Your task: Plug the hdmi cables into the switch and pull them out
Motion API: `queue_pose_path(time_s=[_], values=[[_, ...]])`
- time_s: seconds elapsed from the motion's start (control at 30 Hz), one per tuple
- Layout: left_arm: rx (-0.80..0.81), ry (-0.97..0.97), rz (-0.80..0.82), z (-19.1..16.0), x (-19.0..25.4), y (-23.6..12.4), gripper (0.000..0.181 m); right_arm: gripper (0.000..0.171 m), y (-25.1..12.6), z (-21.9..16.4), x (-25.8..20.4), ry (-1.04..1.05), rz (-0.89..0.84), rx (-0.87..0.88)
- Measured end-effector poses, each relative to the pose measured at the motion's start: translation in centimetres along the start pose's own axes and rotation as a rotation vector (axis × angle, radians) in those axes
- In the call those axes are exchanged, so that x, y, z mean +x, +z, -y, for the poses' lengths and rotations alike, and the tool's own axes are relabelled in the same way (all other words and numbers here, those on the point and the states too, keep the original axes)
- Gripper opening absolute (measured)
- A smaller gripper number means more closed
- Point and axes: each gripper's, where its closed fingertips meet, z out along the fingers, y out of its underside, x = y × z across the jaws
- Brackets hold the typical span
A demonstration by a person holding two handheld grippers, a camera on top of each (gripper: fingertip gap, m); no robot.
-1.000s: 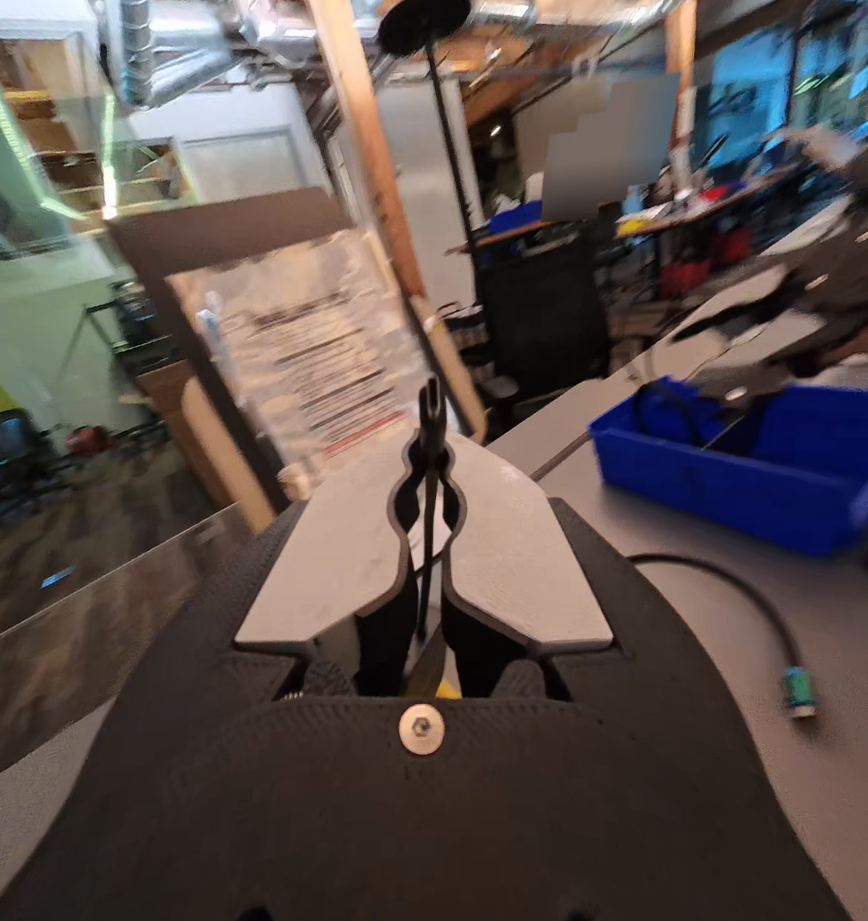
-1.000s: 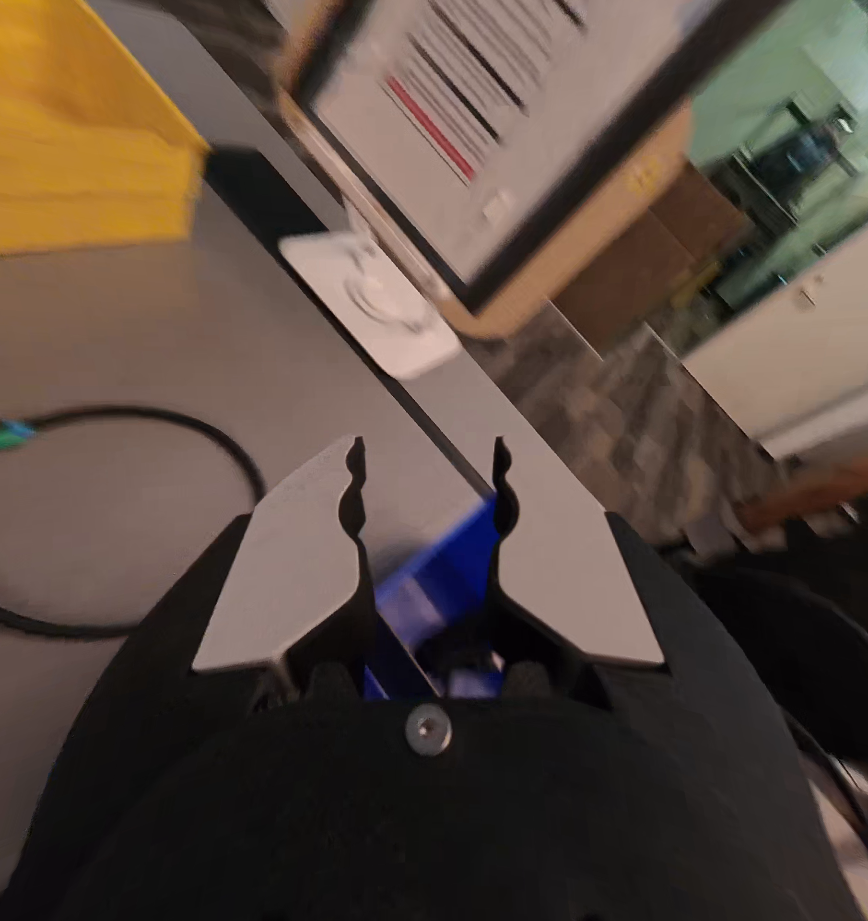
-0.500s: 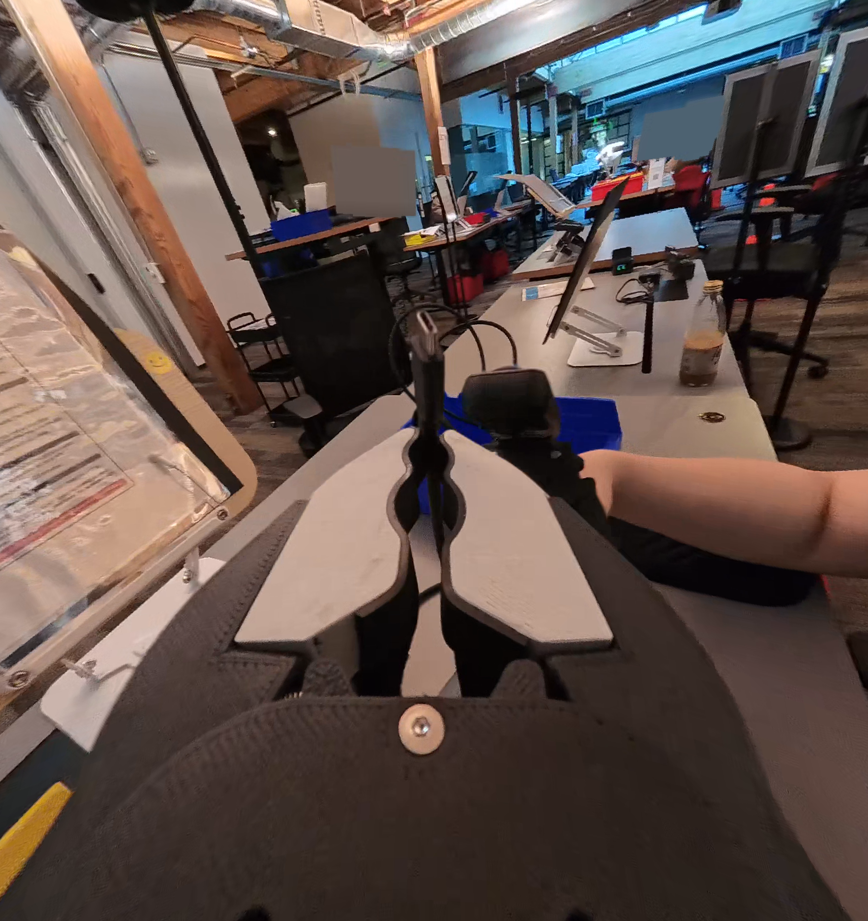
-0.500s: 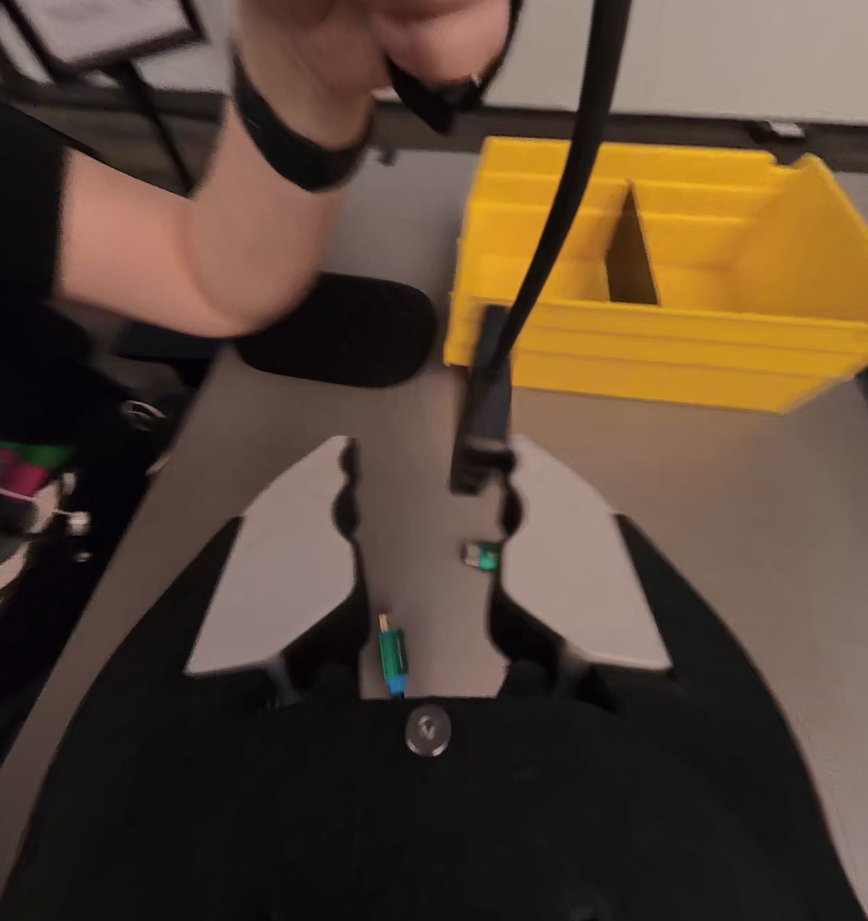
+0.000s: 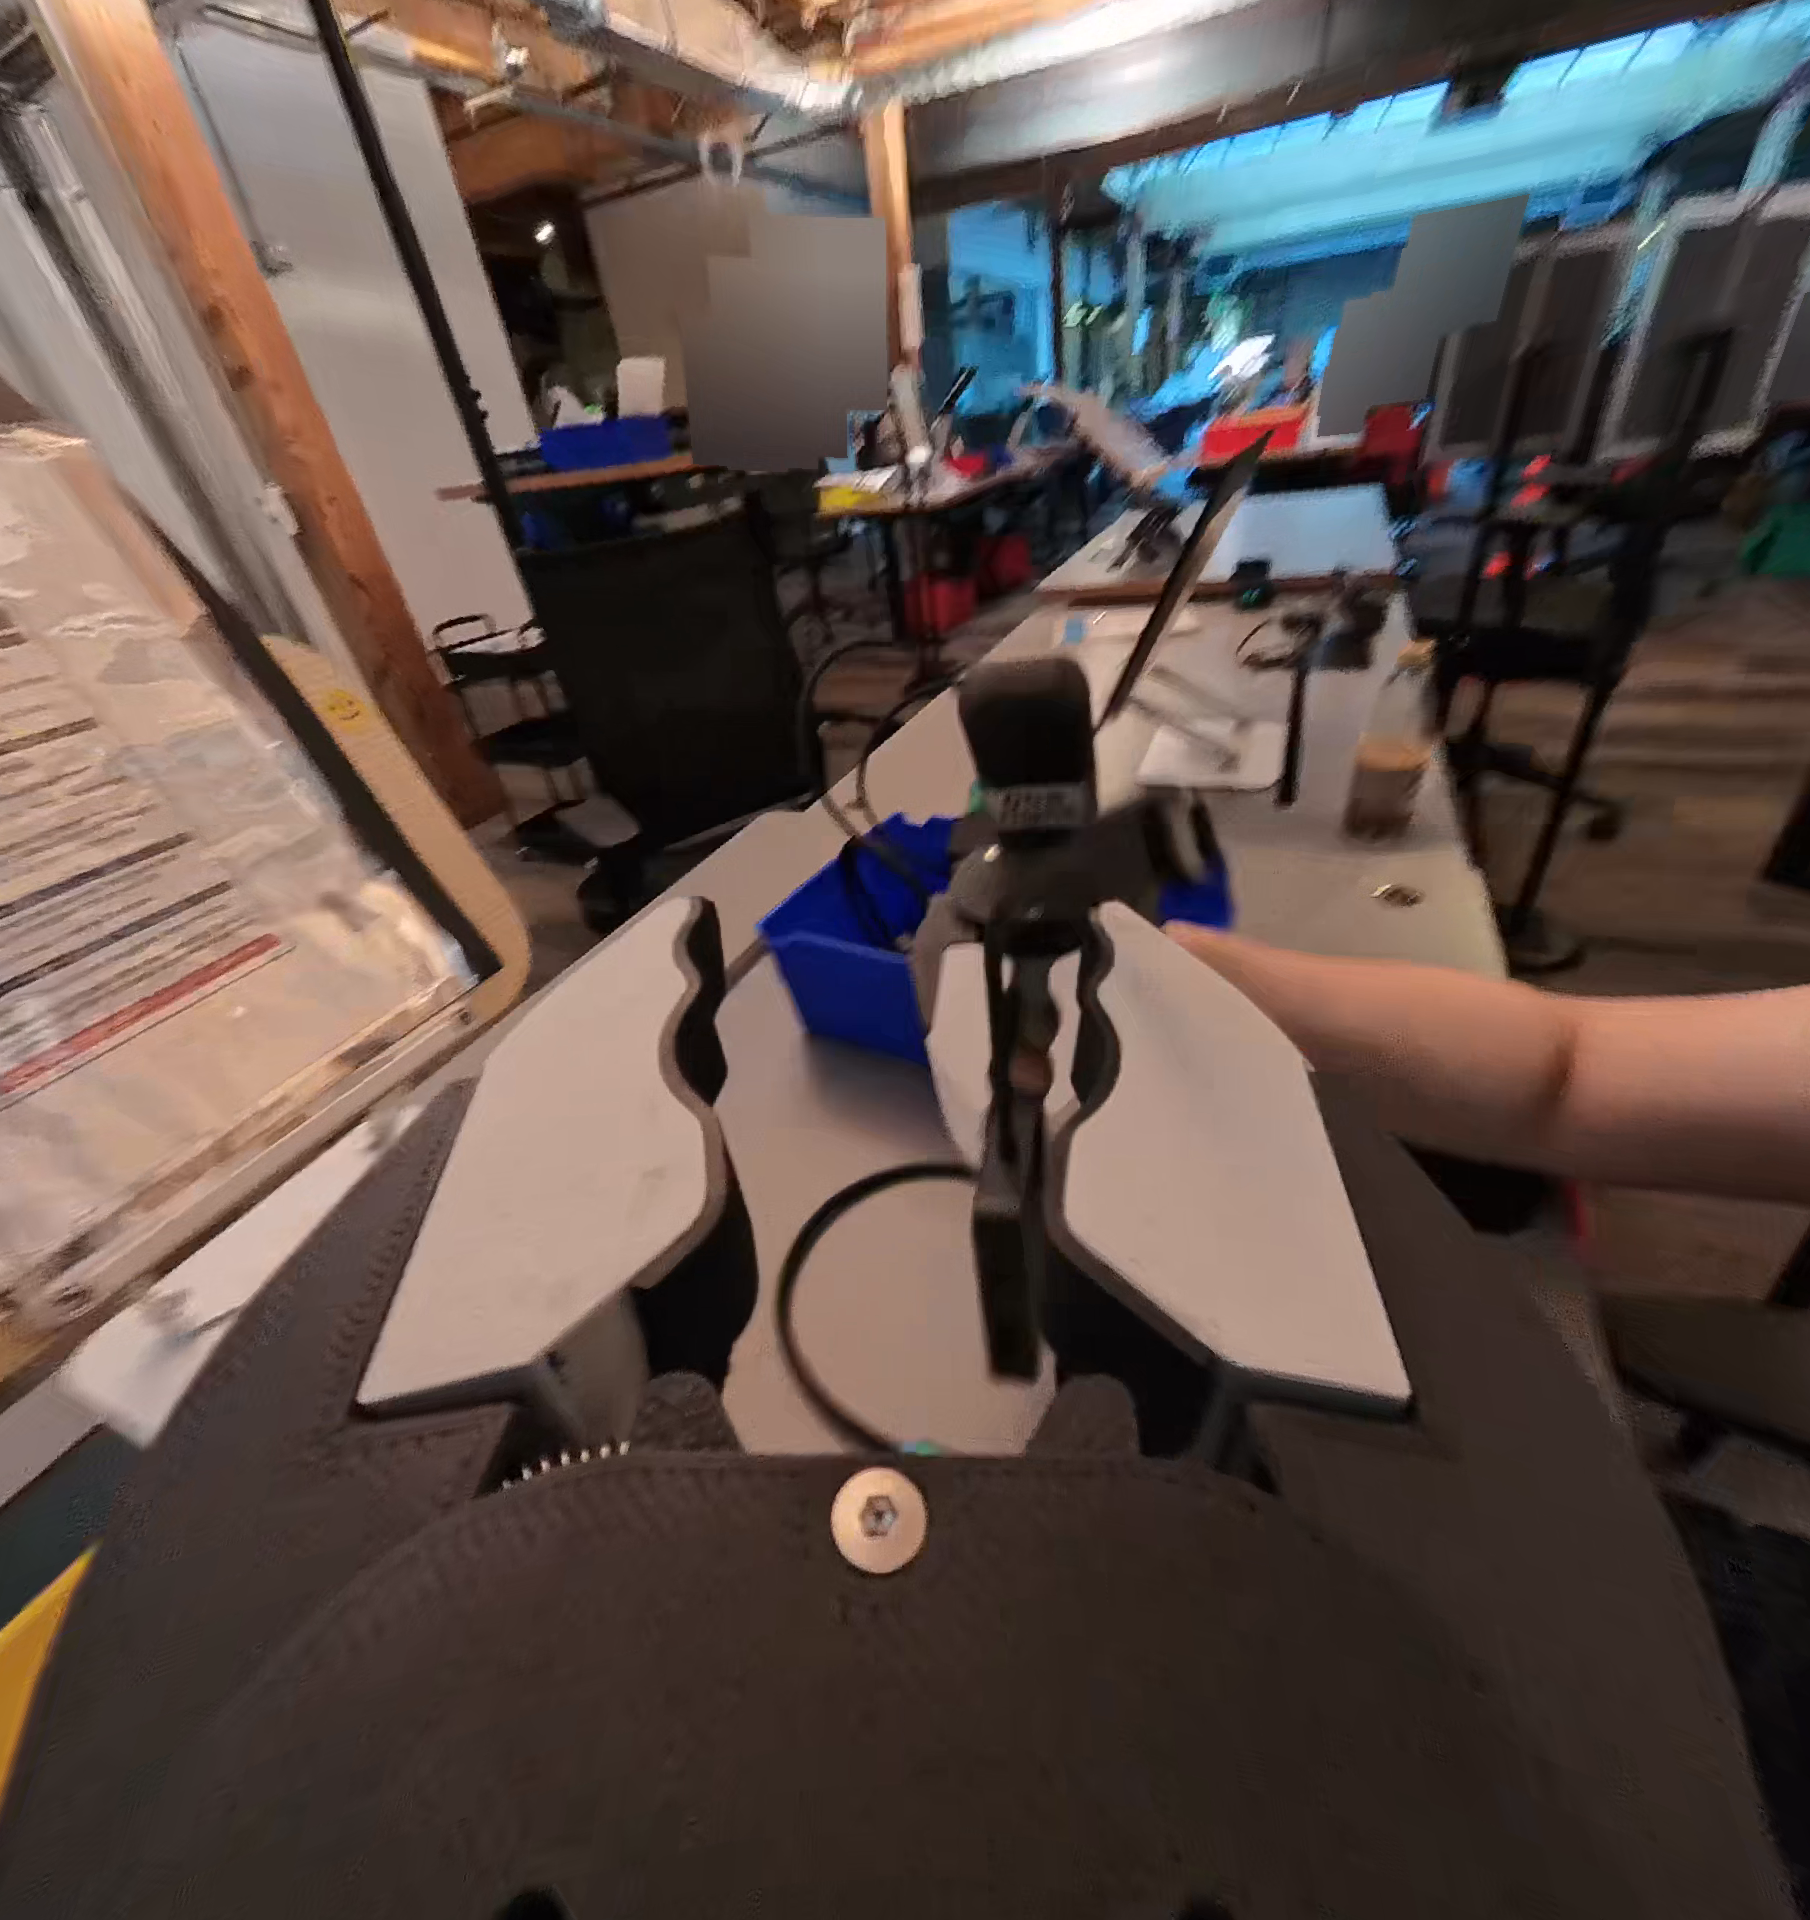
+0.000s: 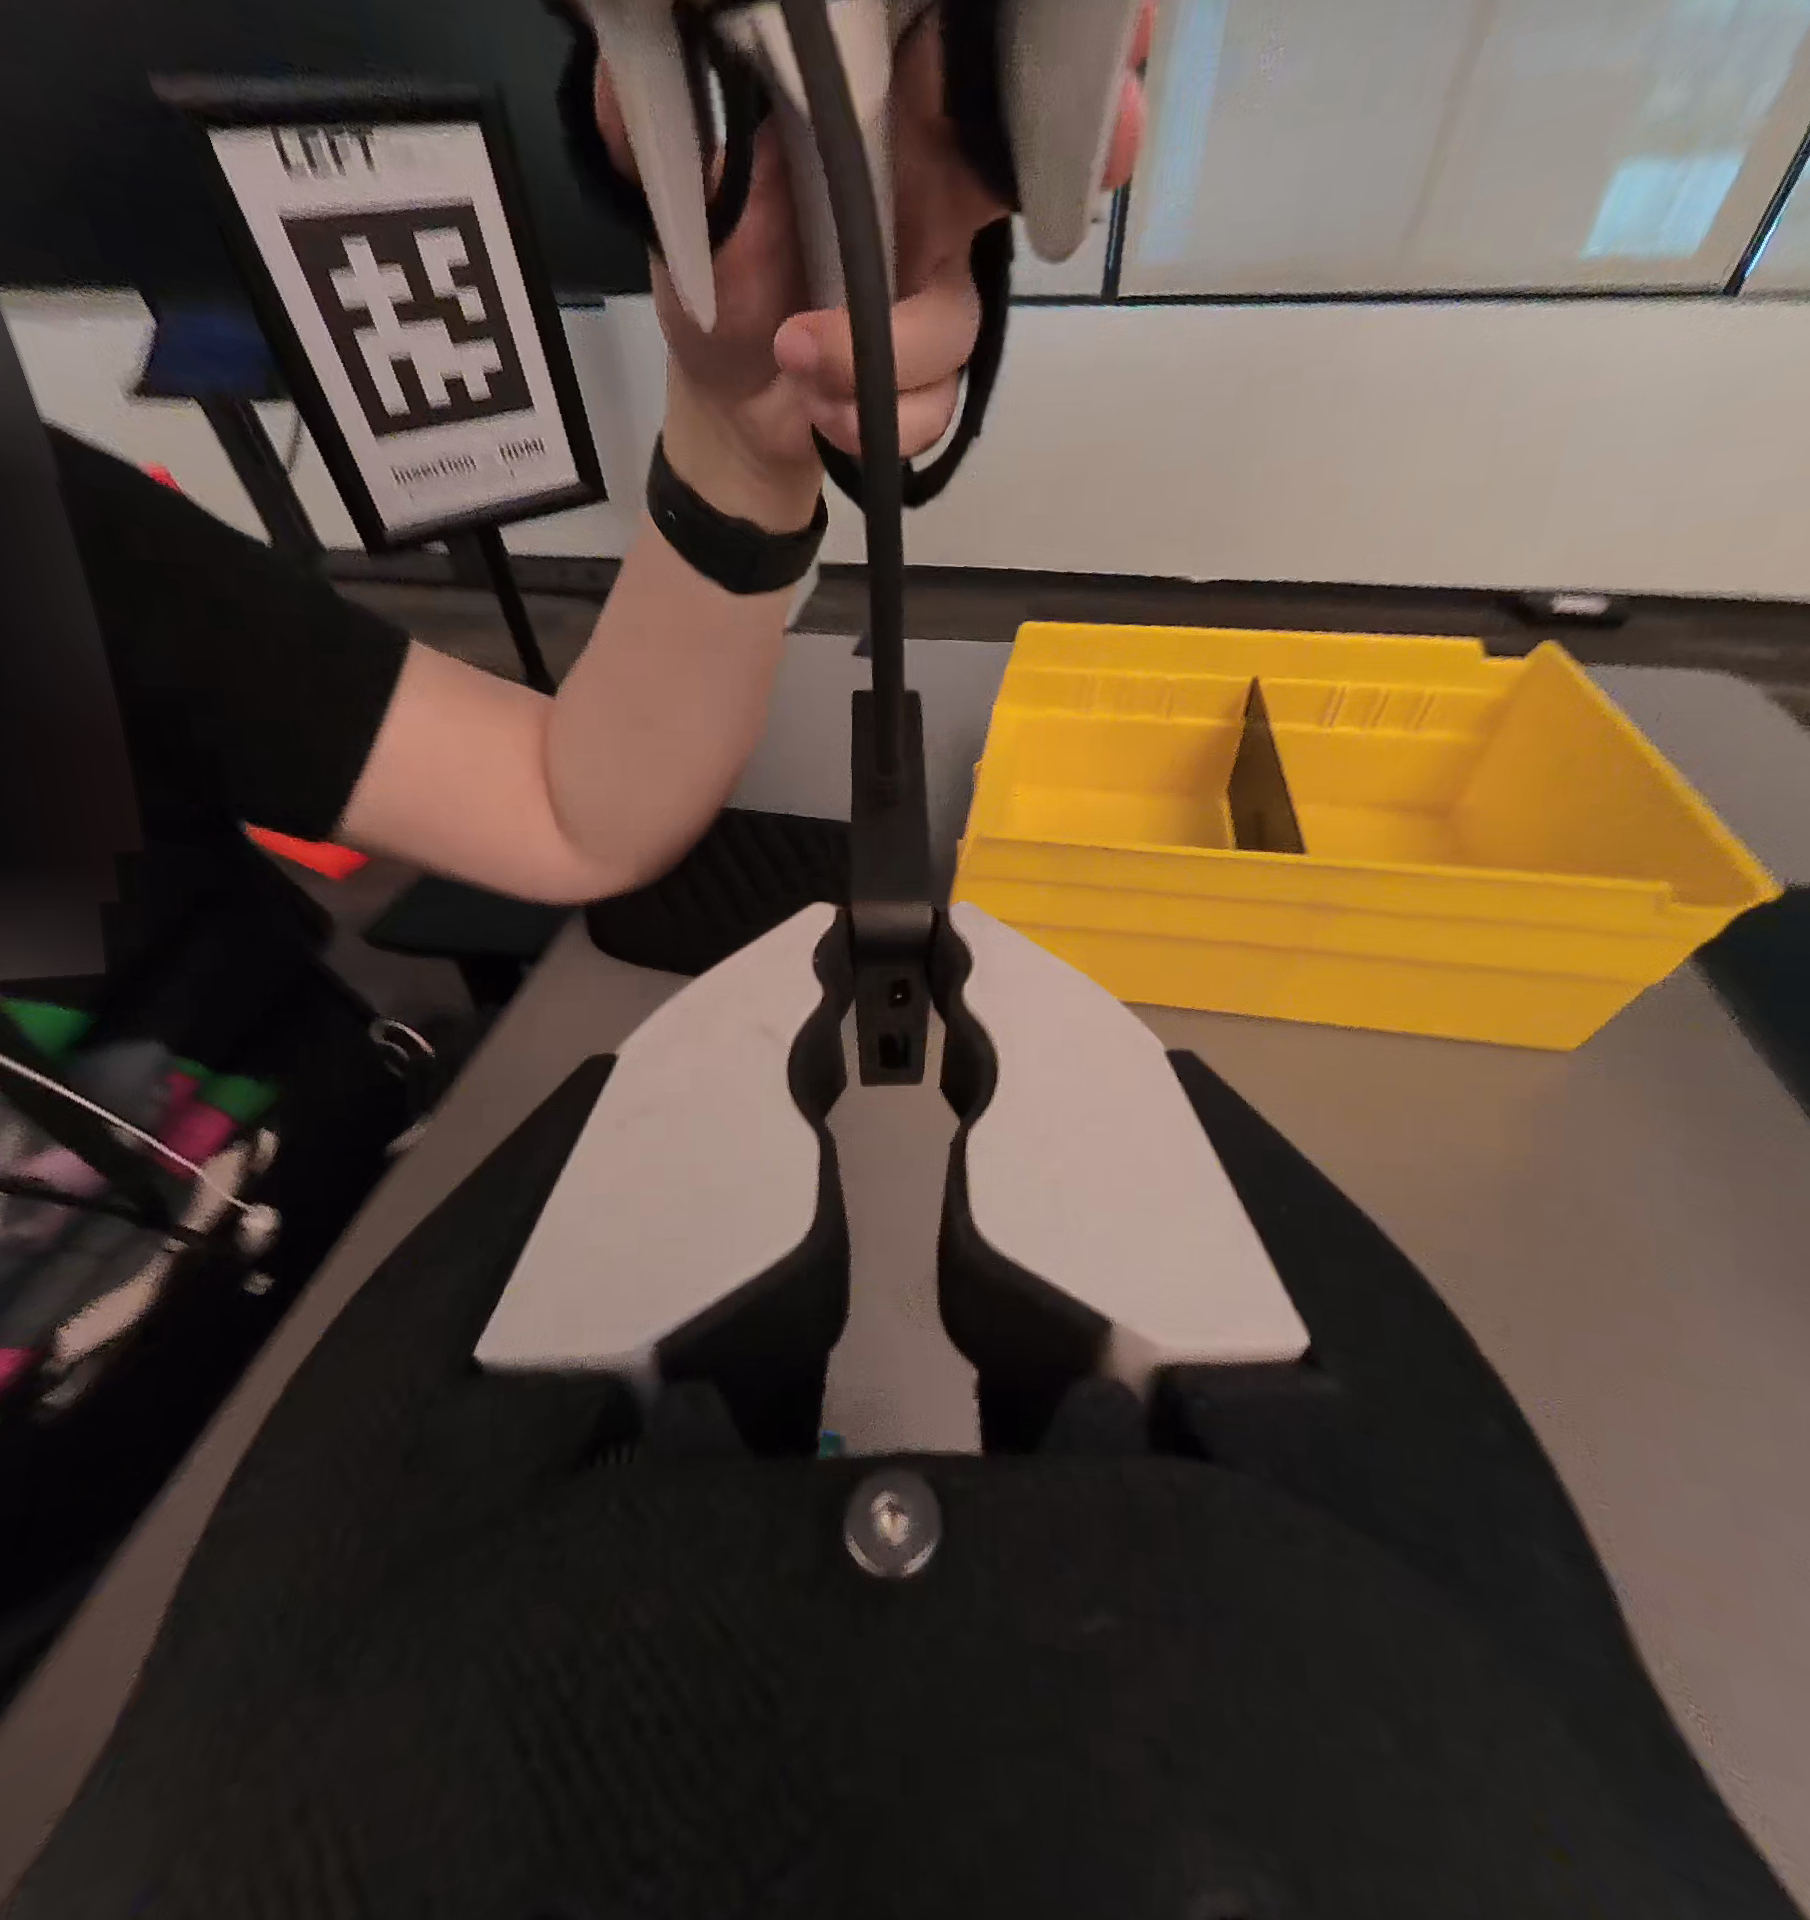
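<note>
My right gripper (image 6: 888, 935) is shut on the lower end of a small black HDMI switch box (image 6: 888, 831), held upright above the grey table (image 6: 1400, 1195). The box's black cable (image 6: 875, 436) rises between the spread fingers of my left gripper (image 6: 859, 156) at the top. In the left wrist view my left gripper (image 5: 899, 935) is open. The switch box (image 5: 1010, 1257) hangs loose between its fingers, near the right one. The right gripper (image 5: 1026, 894) shows beyond it. Another black cable (image 5: 802, 1299) lies looped on the table.
A yellow divided bin (image 6: 1348, 831) stands at the far right of the table. A blue bin (image 5: 849, 977) with cables stands ahead in the left wrist view. A sign stand (image 6: 413, 312) and a plastic-covered board (image 5: 153, 831) border the table. The person's forearm (image 6: 568, 779) crosses the left side. About 15 cm separates my left fingertips from my right.
My left gripper was shut on the cable and has opened. My right gripper swung round, was open beside the hanging switch box, and has now shut on it.
</note>
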Motion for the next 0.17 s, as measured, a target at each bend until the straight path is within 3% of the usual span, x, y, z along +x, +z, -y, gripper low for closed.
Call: queue_pose_path(time_s=[0.17], values=[[-0.177,0.082,0.185,-2.5,-3.0,-1.1,0.063,0.014,-0.9,0.5,0.2,0.343,0.147,0.09]])
